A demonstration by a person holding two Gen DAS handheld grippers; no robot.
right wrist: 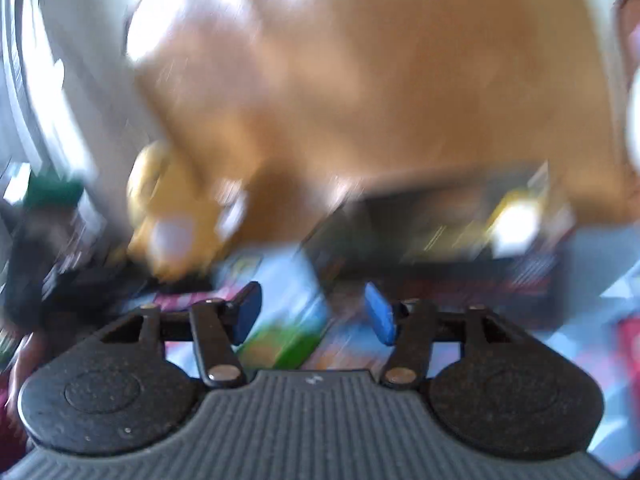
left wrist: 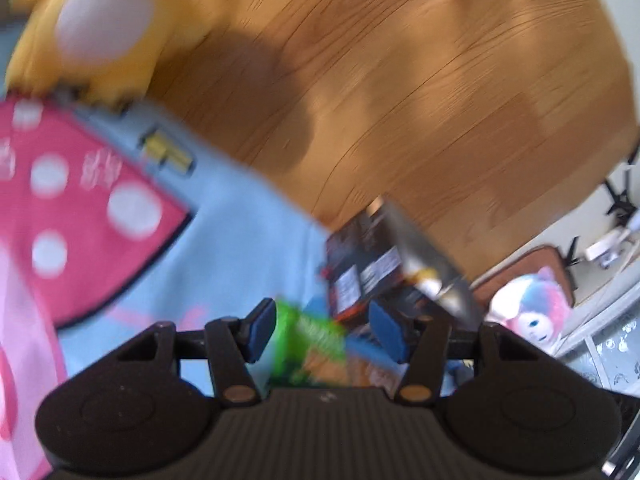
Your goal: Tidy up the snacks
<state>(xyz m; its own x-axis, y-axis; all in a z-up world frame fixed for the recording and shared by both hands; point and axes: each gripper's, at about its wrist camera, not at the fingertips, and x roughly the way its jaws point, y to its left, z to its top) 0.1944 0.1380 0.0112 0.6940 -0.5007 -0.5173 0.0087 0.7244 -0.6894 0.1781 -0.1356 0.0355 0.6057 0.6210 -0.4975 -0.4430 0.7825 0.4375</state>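
Both pictures are blurring a lot. The left tongs [left wrist: 322, 330] are standing wide open and holding nothing — the green snack pack [left wrist: 310, 344] is lying between and under the tips on the blue blanket [left wrist: 240, 216]. The right tongs [right wrist: 314, 314] are gaping too, empty, over the same green pack [right wrist: 280, 346]. I think it is best to slow down, come straight over the pack, then squeeze. Farther off, a dark snack box [left wrist: 372, 268] is sitting at the blanket's edge by the wooden floor [left wrist: 400, 80].

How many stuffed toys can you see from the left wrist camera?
2. A yellow plush sits at top left on the blue mat; a pink-and-blue plush lies at right, beyond the wood floor. Others may be hidden.
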